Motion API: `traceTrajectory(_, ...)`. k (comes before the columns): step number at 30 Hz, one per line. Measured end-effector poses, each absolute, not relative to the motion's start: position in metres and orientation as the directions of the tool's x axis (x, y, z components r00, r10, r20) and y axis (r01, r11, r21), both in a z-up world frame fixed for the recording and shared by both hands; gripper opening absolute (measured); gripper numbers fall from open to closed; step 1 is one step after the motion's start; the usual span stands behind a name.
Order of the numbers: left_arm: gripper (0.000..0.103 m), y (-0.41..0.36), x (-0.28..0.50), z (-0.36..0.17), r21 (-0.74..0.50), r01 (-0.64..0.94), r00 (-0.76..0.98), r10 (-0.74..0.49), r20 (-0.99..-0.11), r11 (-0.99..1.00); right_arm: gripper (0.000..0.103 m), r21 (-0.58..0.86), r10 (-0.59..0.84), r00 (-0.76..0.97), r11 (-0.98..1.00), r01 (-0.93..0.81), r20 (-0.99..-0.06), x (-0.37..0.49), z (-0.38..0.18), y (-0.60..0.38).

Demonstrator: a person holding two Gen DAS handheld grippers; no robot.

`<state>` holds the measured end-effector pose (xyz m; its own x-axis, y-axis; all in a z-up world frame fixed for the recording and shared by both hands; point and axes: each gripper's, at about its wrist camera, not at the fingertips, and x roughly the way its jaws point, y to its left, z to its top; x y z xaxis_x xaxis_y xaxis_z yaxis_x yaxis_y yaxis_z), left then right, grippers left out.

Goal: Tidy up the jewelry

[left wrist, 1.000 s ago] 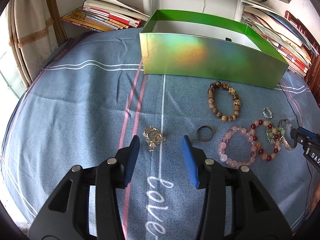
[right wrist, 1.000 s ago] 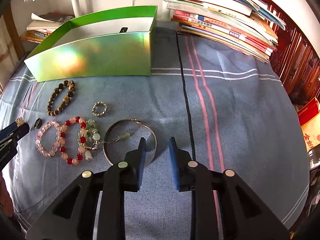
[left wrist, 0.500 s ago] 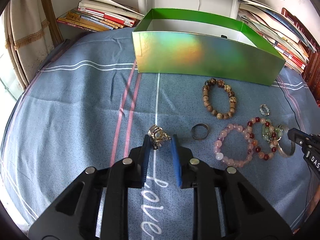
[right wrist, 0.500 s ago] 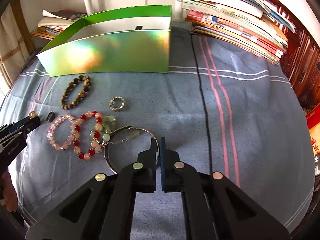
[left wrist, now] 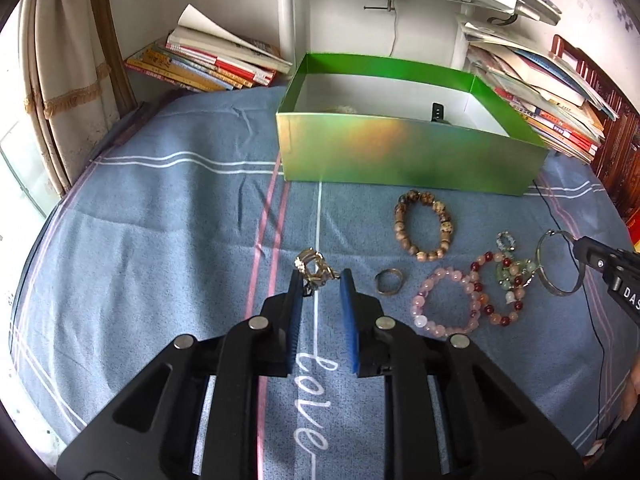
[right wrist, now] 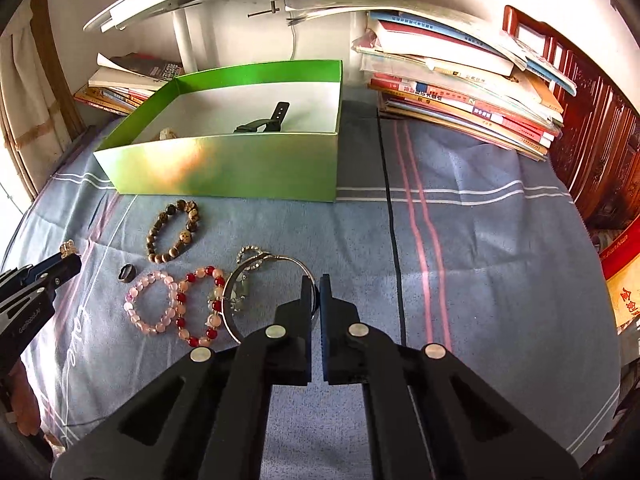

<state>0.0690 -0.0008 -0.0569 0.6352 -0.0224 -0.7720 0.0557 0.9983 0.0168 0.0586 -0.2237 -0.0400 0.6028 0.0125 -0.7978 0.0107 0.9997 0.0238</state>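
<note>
My left gripper (left wrist: pixel 321 280) is shut on a gold cluster piece (left wrist: pixel 313 269) and holds it above the blue cloth. My right gripper (right wrist: pixel 317 284) is shut on the silver bangle (right wrist: pixel 244 280) and lifts it; the bangle also shows in the left wrist view (left wrist: pixel 558 262). On the cloth lie a brown bead bracelet (left wrist: pixel 425 224), a dark ring (left wrist: pixel 389 281), a pink bead bracelet (left wrist: pixel 444 306), a red and peach bead bracelet (left wrist: pixel 498 292) and a small silver ring (right wrist: pixel 250 254). The open green box (right wrist: pixel 224 168) holds a black watch (right wrist: pixel 266 120).
Stacks of books stand behind the box at the left (left wrist: pixel 208 64) and right (right wrist: pixel 460 92). A white lamp stand (left wrist: pixel 294 20) rises behind the box. A curtain (left wrist: pixel 60 72) hangs at the far left. A dark wooden chair (right wrist: pixel 592 152) is at the right.
My left gripper closed on the gold cluster piece and raised it. My right gripper closed on the silver bangle and lifted it off the cloth. Both moved toward the green box.
</note>
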Motion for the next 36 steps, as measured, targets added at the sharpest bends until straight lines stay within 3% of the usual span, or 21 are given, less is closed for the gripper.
traceTrajectory(5,0.019,-0.005,0.068,-0.055,0.018,0.068,0.63,-0.029,-0.776,0.998,0.004,0.029,0.026,0.596,1.0,-0.005,-0.803,0.057,-0.04,-0.22)
traceTrajectory(19,0.019,-0.008,0.072,-0.017,0.028,0.079,0.695,-0.035,-0.718,0.996,0.005,0.009,0.037,0.758,0.999,-0.041,-0.651,0.053,0.043,-0.213)
traceTrajectory(30,0.019,-0.009,0.088,-0.03,0.017,0.093,0.652,-0.047,-0.756,0.996,0.005,0.018,0.053,0.658,0.998,-0.06,-0.751,0.079,0.0,-0.201)
traceTrajectory(36,0.019,-0.018,0.12,0.015,0.048,0.145,0.708,-0.07,-0.703,0.988,0.005,0.028,0.056,0.732,0.998,-0.051,-0.679,0.103,0.039,-0.204)
